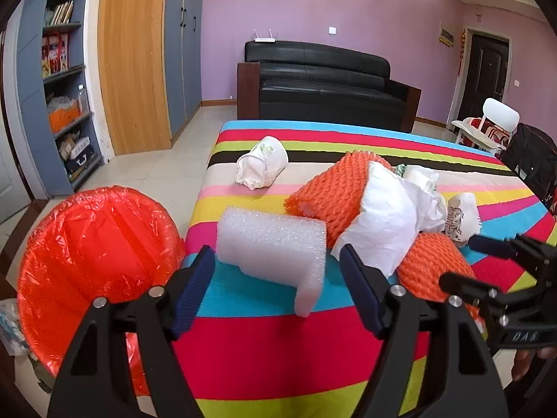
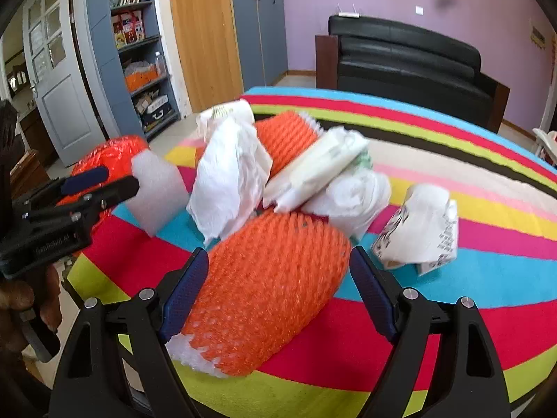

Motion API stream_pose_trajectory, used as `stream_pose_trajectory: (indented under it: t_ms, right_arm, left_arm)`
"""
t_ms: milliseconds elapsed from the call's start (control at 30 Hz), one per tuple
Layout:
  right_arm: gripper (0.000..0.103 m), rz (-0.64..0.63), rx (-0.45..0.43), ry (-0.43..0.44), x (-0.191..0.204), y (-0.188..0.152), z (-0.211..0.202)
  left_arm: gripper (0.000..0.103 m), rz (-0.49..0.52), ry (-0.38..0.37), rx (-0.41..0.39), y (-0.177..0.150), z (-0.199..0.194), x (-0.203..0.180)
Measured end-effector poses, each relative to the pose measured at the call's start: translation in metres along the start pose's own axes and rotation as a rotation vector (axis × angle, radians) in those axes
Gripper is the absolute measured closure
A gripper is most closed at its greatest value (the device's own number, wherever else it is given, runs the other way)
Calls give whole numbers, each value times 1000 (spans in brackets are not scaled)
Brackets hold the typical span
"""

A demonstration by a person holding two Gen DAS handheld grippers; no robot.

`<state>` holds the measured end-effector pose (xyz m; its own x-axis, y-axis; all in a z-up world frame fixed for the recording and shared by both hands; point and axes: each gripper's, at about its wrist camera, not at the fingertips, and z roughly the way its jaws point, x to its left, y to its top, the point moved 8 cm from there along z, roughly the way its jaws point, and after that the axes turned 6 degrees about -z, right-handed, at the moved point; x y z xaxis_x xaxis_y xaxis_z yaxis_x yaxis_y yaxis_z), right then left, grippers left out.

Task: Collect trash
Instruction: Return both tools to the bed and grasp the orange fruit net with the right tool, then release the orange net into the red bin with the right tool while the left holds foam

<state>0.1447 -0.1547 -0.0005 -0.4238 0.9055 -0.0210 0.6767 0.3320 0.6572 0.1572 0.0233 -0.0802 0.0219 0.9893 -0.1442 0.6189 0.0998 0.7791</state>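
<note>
Two hand-held grippers reach over a table (image 1: 271, 355) covered in a bright striped cloth, where packaging trash lies in a loose heap. The left gripper (image 1: 276, 264) has its jaws spread wide and holds nothing; a white foam block (image 1: 271, 244) lies straight ahead, just past its fingertips and between their lines, not yet touched. Off to that gripper's left, below the table edge, stands a bin lined with a red bag (image 1: 94, 250). The right gripper (image 2: 278, 268) is likewise spread apart, its jaws standing on either side of an orange foam net sleeve (image 2: 271, 292); the left pad looks close against the net, but no squeeze is visible. Beyond the sleeve, ahead of this gripper, lie a crumpled white paper bag (image 2: 226, 181), a second orange net sleeve (image 2: 287, 137), and a flattened white packet (image 2: 316, 170), and to the right a crushed printed paper cup (image 2: 421, 230). Farther off, seen from the left gripper, another crushed paper cup (image 1: 263, 162) lies alone. Everything here is likely very light, soft and springy. The foam block should compress under the pads, so a grip across its thick middle seems safest. The net sleeve will probably collapse, so closing across its widest part should hold it.
</note>
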Motion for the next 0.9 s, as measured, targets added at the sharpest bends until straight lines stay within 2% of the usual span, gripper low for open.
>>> stream_pose_trajectory:
  t_ms: [167, 233, 300, 333, 400, 467, 567, 900]
  right_arm:
    - [26, -5, 28, 6, 3, -6, 9]
    - [32, -11, 39, 8, 5, -9, 12]
    - [37, -16, 49, 12, 8, -10, 14]
    - [40, -21, 51, 14, 9, -11, 15]
    - [46, -29, 46, 17, 11, -11, 14]
    - [60, -32, 40, 19, 12, -10, 11]
    - [70, -37, 27, 17, 12, -9, 7]
    - [75, -25, -17, 18, 8, -1, -10]
  left_arm:
    - [27, -16, -25, 47, -6, 12, 0]
    - [39, -9, -31, 70, -9, 18, -2]
    - [57, -6, -40, 93, -12, 23, -5]
    - [61, -3, -44, 99, -14, 24, -7]
    - [76, 8, -49, 105, -15, 25, -10]
    - [84, 14, -53, 106, -15, 25, -12]
    - [85, 21, -59, 101, -14, 23, -14]
    - [86, 33, -72, 49, -2, 2, -19]
